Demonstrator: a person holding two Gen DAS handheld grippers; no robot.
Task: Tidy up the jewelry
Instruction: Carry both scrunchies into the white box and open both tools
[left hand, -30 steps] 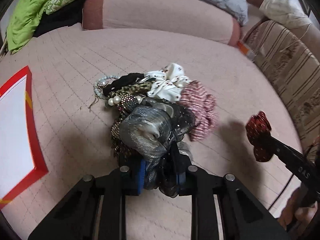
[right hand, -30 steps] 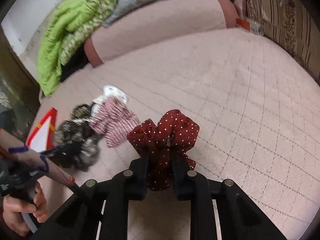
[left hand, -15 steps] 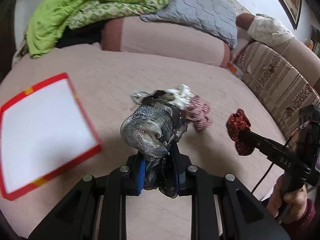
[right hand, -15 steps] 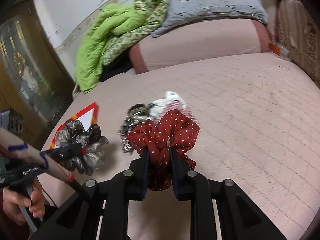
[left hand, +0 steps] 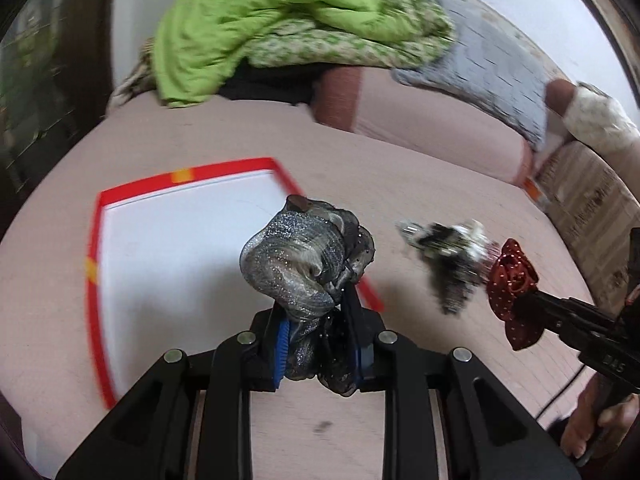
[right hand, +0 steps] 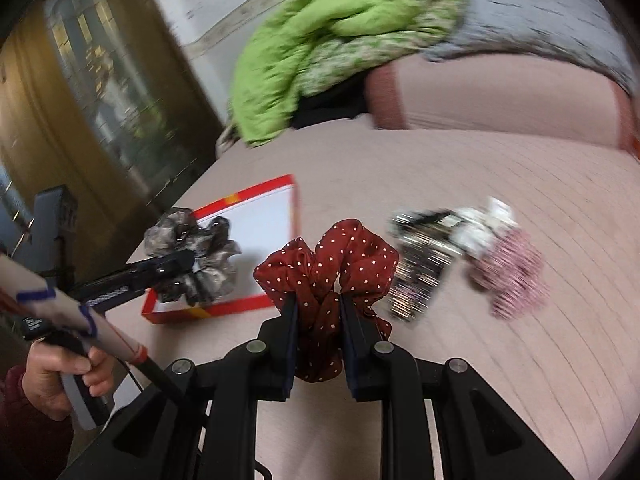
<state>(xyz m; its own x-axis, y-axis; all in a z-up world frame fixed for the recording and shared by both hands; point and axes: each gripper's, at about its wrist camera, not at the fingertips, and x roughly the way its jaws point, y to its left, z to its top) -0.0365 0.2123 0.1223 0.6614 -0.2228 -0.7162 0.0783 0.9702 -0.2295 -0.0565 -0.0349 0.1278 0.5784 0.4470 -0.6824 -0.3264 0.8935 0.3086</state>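
The left gripper (left hand: 316,320) is pinching a silver scrunchie (left hand: 296,264), the right gripper (right hand: 318,308) a red dotted scrunchie (right hand: 328,264), both probably heading for the red-rimmed tray (right hand: 294,200); beyond, the jewelry pile (right hand: 460,256) is lying on the bed (right hand: 520,360).

Soft even daylight; motion blur across background; fisheye bending, dark vignette at edges.
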